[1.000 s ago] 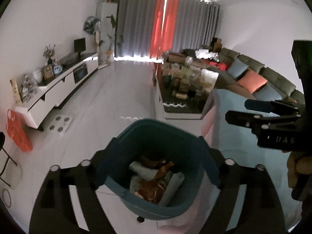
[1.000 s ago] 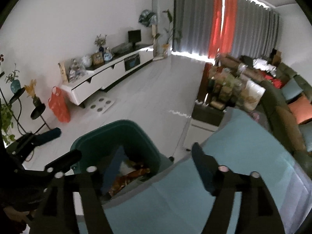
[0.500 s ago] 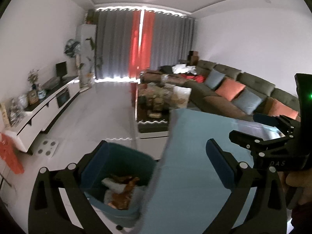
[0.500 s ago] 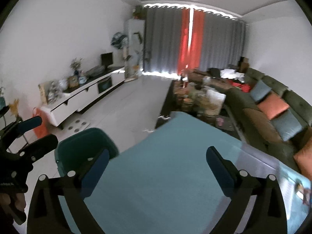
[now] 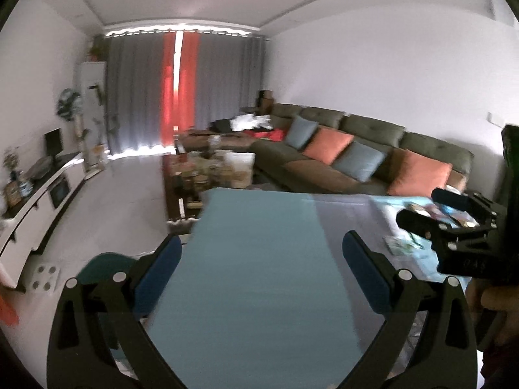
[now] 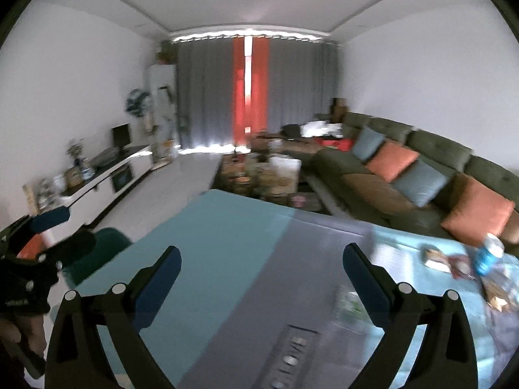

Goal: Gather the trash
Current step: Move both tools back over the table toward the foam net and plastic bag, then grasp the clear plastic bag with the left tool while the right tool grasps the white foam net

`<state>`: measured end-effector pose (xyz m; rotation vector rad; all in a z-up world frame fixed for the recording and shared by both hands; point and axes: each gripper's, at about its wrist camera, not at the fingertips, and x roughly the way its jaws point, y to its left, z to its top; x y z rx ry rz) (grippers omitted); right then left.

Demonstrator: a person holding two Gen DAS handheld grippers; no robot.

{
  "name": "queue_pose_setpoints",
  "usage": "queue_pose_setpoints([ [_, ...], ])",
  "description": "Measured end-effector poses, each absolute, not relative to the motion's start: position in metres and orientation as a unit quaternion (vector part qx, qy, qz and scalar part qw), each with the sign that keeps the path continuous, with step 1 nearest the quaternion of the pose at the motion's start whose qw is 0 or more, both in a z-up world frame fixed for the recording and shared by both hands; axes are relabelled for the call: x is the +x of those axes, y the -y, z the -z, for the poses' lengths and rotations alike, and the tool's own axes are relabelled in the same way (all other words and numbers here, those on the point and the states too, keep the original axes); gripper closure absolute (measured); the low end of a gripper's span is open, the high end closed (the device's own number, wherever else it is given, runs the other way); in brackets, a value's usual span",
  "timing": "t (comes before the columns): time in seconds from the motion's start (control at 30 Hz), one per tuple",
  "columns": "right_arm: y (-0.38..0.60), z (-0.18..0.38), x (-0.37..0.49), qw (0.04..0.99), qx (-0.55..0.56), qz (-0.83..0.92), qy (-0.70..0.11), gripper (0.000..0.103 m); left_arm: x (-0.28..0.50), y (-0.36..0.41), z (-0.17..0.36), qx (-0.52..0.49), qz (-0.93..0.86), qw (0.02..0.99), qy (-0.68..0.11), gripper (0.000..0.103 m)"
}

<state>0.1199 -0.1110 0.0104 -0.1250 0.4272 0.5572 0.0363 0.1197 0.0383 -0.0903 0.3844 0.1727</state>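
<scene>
Left wrist view: both the left gripper (image 5: 261, 264) and right gripper (image 6: 262, 270) hang with fingers spread, empty, above the light-blue rectangular table (image 5: 259, 291). Beside the table's left edge stands the dark-green plastic trash bin (image 6: 103, 253).

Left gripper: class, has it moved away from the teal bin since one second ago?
Yes. The left gripper now points over the blue table; the bin sits far left.

Both wrist views look low across the blue table (image 5: 259, 291) toward the curtains (image 6: 246, 94), sharing sofa (image 6: 421, 175) and table.
</scene>
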Motion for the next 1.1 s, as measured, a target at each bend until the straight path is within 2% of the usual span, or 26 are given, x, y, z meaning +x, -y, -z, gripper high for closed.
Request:
queue_pose_setpoints([
  [0.43, 0.201, 0.003, 0.117, 0.961, -0.022, -0.179, -0.210, 0.007, 0.074, -0.018, -0.024, 0.000, 0.023, 0.980, -0.199, 0.005],
  [0.87, 0.235, 0.012, 0.139, 0.963, -0.004, -0.141, -0.228, 0.007, 0.125, 0.008, -0.014, 0.001, 0.058, 0.977, -0.206, 0.005],
  [1.1, 0.249, 0.024, 0.180, 0.950, 0.021, -0.140, -0.279, 0.007, 0.161, 0.025, 0.003, -0.002, 0.089, 0.966, -0.241, 0.006],
])
